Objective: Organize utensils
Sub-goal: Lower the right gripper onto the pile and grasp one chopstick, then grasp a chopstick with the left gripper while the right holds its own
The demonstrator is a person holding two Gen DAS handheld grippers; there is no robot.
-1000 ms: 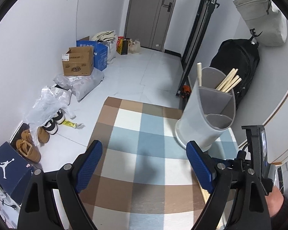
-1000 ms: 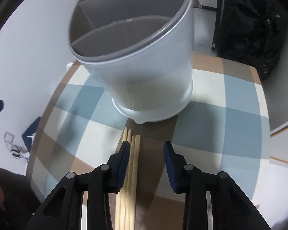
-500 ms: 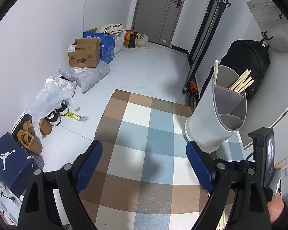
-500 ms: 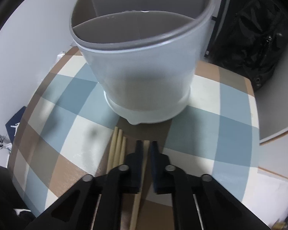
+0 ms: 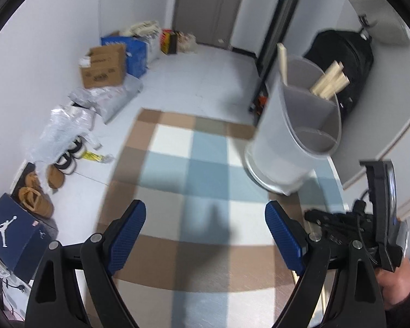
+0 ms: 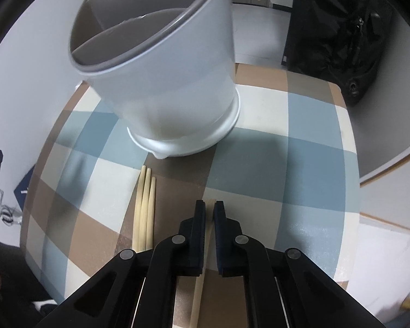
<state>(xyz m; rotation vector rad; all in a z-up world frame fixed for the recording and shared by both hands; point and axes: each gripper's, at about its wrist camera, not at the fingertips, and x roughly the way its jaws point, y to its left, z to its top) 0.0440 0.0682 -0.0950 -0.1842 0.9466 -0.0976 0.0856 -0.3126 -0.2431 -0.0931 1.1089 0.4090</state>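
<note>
Chopstick (image 6: 210,205) clamped in the right gripper (image 6: 210,213), its long axis running along the fingers toward the holder (image 6: 177,82) just ahead.

The slim pale wooden stick is pinched between dark ribbed pads, beside three matching loose chopsticks (image 6: 145,207) lying parallel on the checked, cloth-covered surface (image 6: 300,164). The holder is smooth, grey plastic, tapered and partitioned, with sticks already in its far compartment. The left gripper (image 5: 205,235) hovers farther off, its blue pads wide apart and empty; the right is judged nearer.
</note>
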